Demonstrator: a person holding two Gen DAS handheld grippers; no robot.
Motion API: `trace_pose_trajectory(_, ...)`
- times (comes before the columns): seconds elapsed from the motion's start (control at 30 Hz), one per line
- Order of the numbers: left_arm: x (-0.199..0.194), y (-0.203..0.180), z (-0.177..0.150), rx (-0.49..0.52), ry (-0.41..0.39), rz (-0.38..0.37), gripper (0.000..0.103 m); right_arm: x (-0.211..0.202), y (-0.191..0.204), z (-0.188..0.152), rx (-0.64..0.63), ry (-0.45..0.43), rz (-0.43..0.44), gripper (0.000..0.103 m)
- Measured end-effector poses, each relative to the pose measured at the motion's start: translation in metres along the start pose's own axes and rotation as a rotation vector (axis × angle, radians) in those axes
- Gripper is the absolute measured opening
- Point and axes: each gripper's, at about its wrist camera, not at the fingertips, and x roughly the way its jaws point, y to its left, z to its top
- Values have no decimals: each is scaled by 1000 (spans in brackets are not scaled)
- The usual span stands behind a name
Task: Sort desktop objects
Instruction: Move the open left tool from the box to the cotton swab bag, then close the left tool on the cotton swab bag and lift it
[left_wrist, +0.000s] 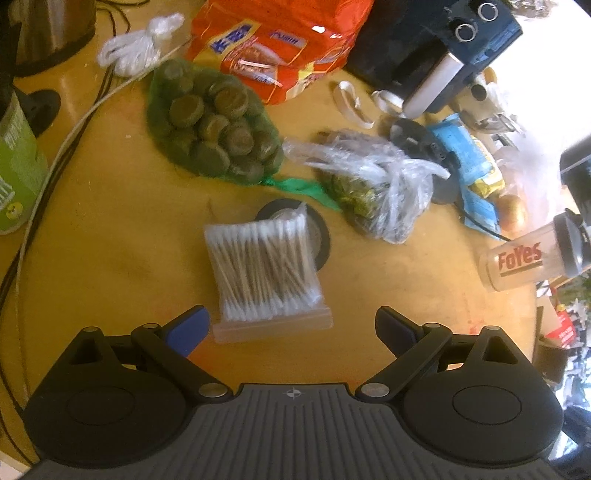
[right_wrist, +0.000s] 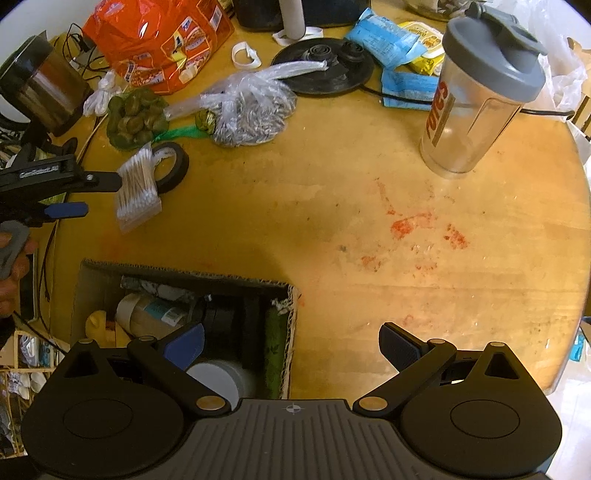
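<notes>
Cotton swabs (left_wrist: 263, 271) in a clear zip bag lie on the yellow table (left_wrist: 110, 236), partly over a roll of black tape (left_wrist: 320, 236), just ahead of the left gripper (left_wrist: 291, 326), whose fingers (left_wrist: 188, 328) are spread wide and empty. The right gripper (right_wrist: 291, 345), fingers also wide apart and holding nothing, hovers by a cardboard box (right_wrist: 291, 332) of oddments, well apart from the bag.

The left wrist view looks steeply down from close above the wooden table (left_wrist: 110, 240), facing along its own fingers toward the bag of cotton swabs (left_wrist: 264, 269) just ahead. The right wrist view sits farther back and higher (over a cardboard box (right_wrist: 184, 277) at the table edge), taking in most of the tabletop. Both share the swabs (right_wrist: 138, 188), the orange snack bag (left_wrist: 273, 44), the green net bag (right_wrist: 135, 118) and the clear shaker bottle (right_wrist: 476, 99).
</notes>
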Motion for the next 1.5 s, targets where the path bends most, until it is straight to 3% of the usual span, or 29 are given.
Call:
trace_pose_trajectory(0.37,27,22,7,-59,-9,-72,98,5,-3,-9,11,23,-13,101)
trace_pose_trajectory(0.6,45,20,14,-54,12,-46,98,5,-9,-12,26,31,-28,101)
trace_pose_trajectory(0.83,51,16,19,-33,9,-7,89,4,-15,-14,47,33,-38,101)
trace_pose_trajectory(0.87,51,15,19,-29,7,1,85,4,-16,-15,50,33,-39,101)
trace_pose_trajectory(0.93,50,12,20,-19,3,28,67,4,-18,-15,57,32,-40,101)
trace_pose_trajectory(1.03,48,11,20,0,8,45,60,4,-19,-15,65,30,-39,101)
trace_pose_trajectory(1.5,34,0,15,54,-11,62,56,0,-18,-16,62,10,-40,101)
